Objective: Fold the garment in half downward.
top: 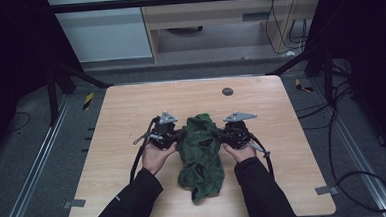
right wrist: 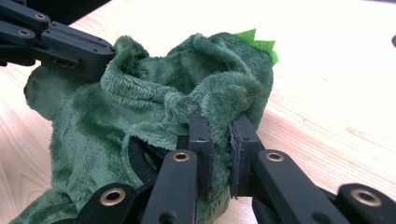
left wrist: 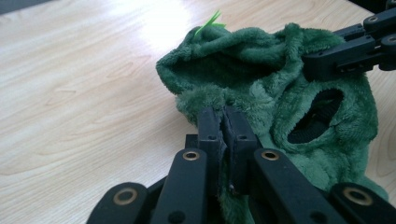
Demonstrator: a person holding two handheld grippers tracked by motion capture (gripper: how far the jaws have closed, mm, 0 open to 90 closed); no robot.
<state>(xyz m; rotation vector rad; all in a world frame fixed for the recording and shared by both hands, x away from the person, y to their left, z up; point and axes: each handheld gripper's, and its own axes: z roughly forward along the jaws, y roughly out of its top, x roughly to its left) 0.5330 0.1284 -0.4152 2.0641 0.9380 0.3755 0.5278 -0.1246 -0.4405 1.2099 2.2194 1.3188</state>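
A dark green plush garment (top: 200,155), fleecy, rumpled, with oval holes and a jagged bright-green felt trim (right wrist: 258,43), is seen mid-table on pale wood-grain table (top: 131,106). Its rim is pinched on one side by the left gripper (left wrist: 223,112) and on the opposite side by the right gripper (right wrist: 219,119); its lower end is cut off in both gripper views.

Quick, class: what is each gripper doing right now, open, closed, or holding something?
Left gripper: closed on an edge of the green plush garment.
Right gripper: closed on the garment's opposite edge, fabric bunched between its fingers.
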